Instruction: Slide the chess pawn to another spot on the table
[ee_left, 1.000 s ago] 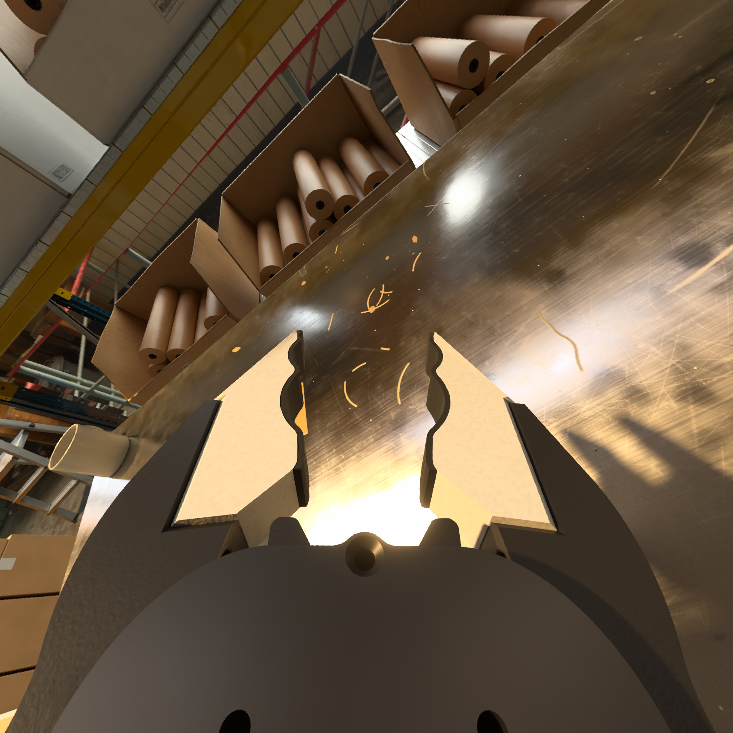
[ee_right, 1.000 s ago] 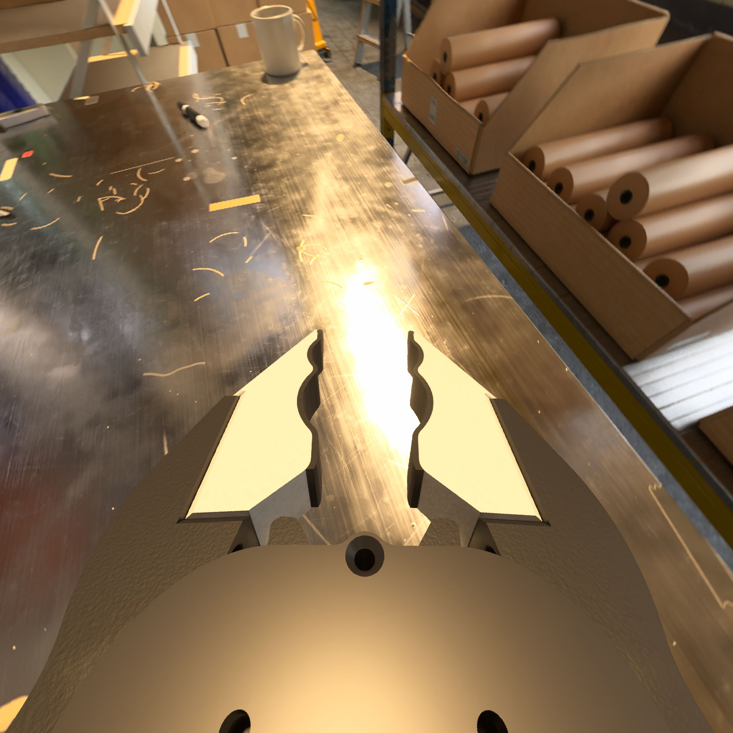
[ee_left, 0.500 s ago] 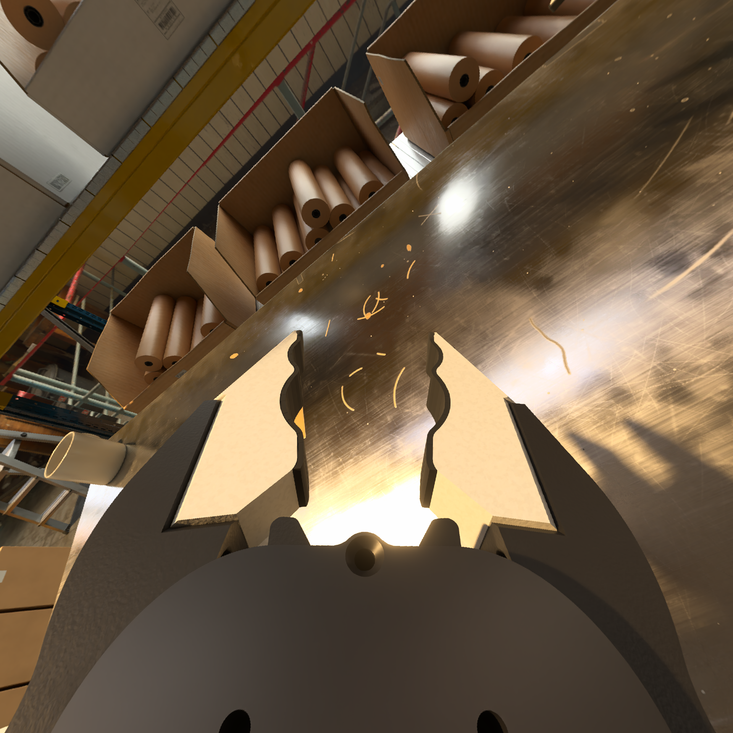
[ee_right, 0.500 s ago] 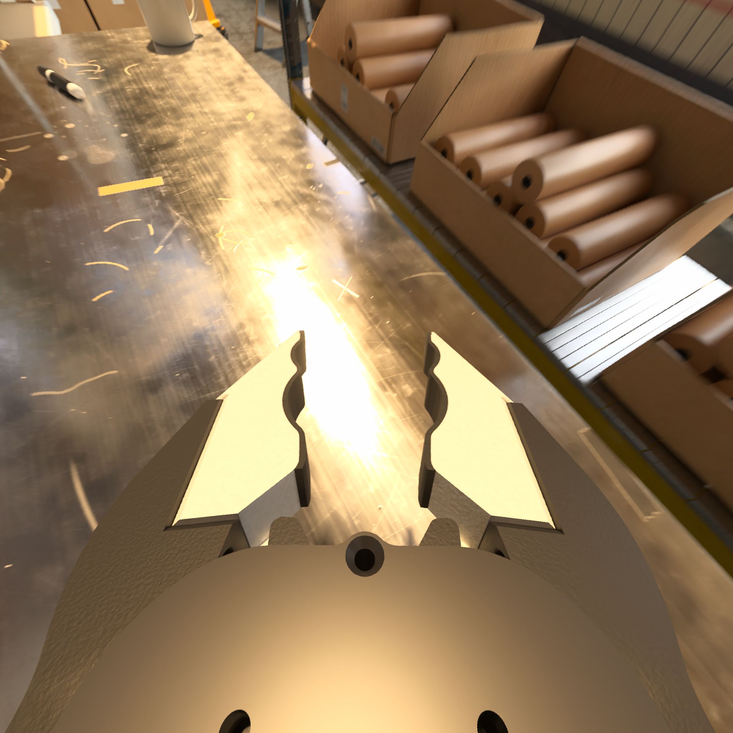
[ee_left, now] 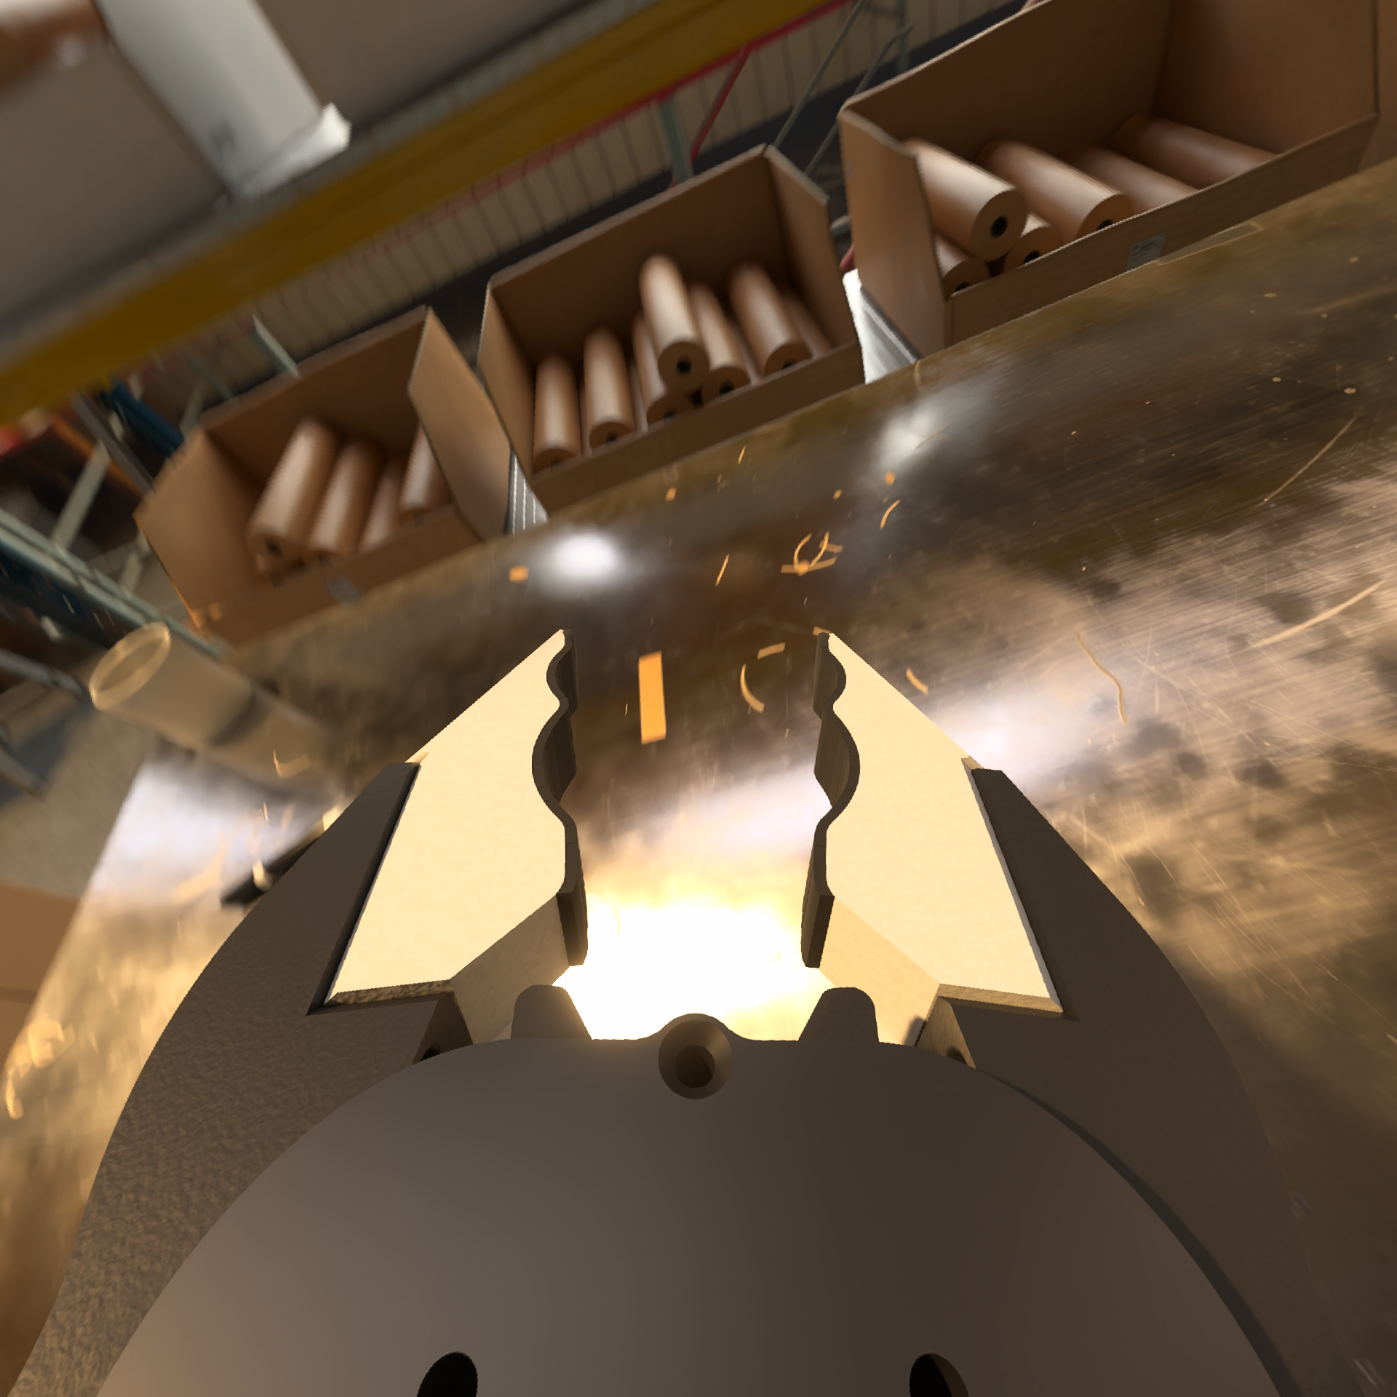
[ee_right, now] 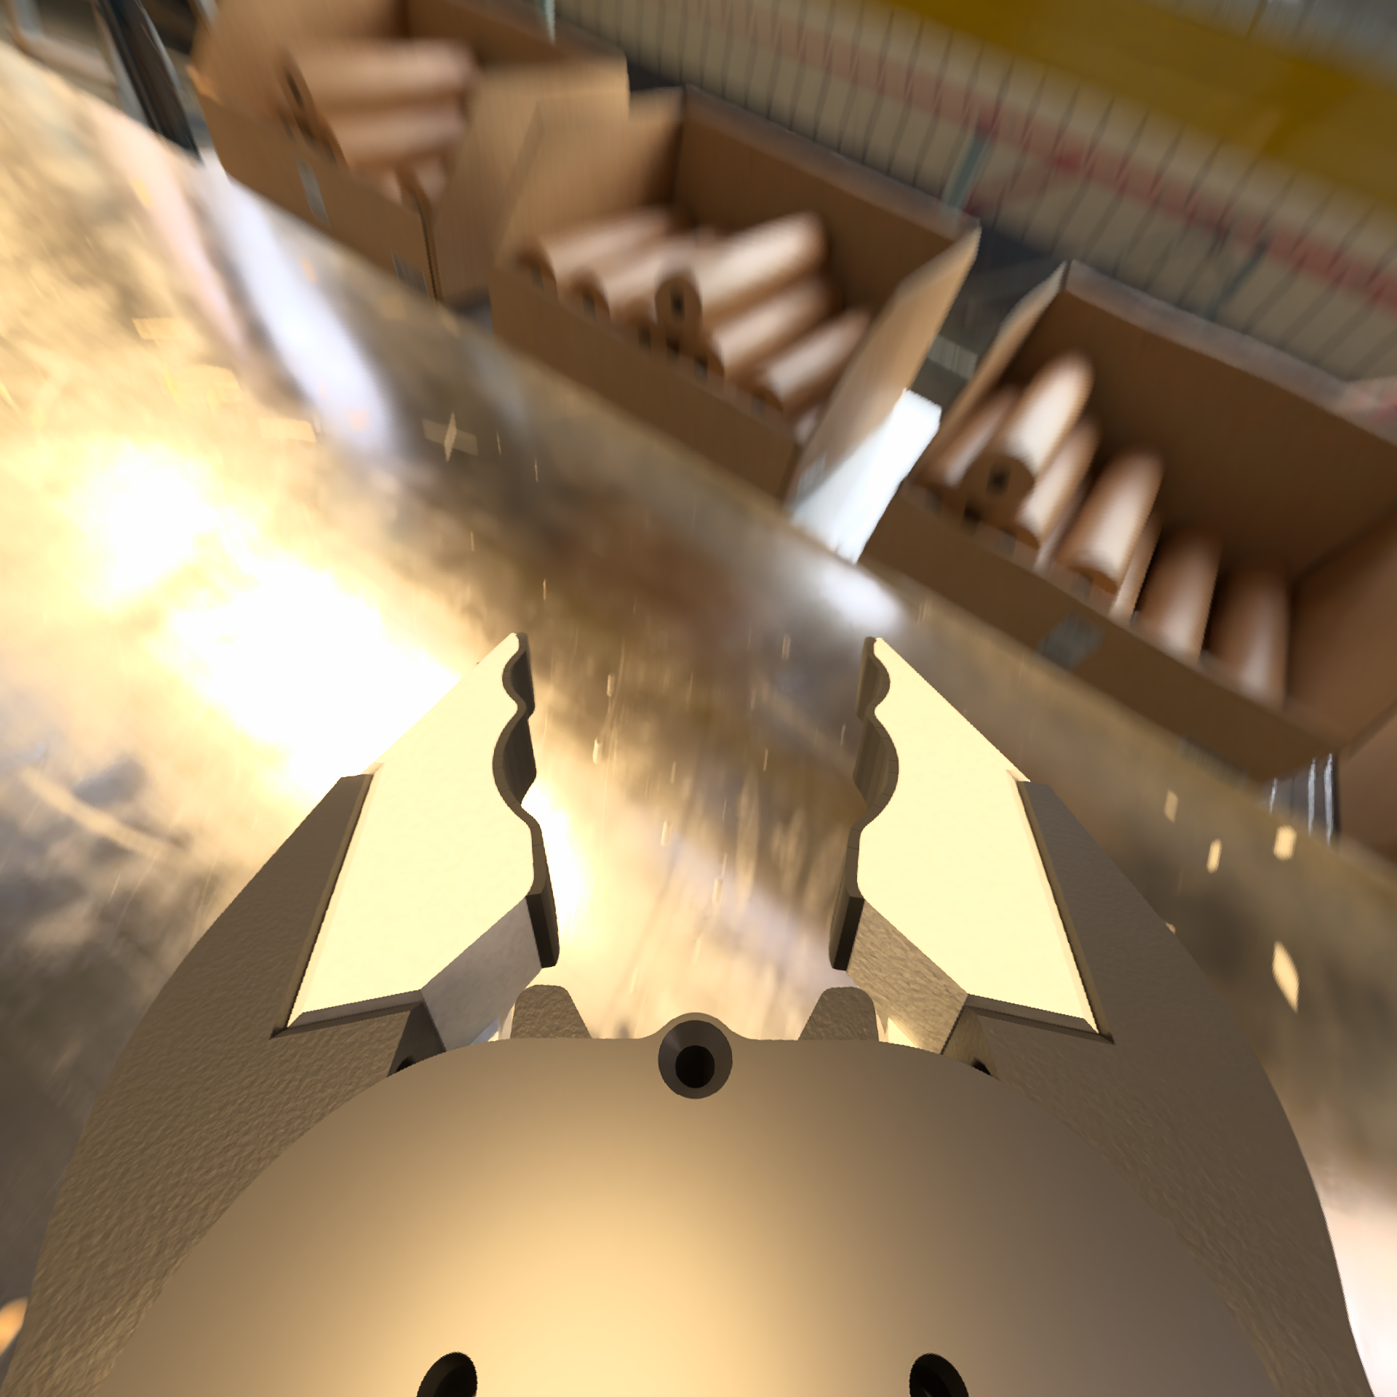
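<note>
No chess pawn shows in either view. My left gripper [ee_left: 692, 642] is open and empty above the scratched metal table [ee_left: 1134, 680], with an orange strip of tape [ee_left: 651, 697] on the table between its fingers. My right gripper [ee_right: 695, 646] is open wide and empty above the same table [ee_right: 227, 680], close to its far edge. The right wrist view is blurred by motion.
Open cardboard boxes of brown paper rolls [ee_left: 665, 332] [ee_right: 718, 302] line a shelf just beyond the table's far edge. A white mug [ee_left: 162, 684] stands at the table's left end, a dark marker [ee_left: 264, 877] near it. Small orange shavings [ee_left: 813, 552] litter the surface.
The right gripper has swung right towards the table edge and the boxes, and its jaws have opened wider. The left gripper has turned, bringing the tape strip between its fingers.
</note>
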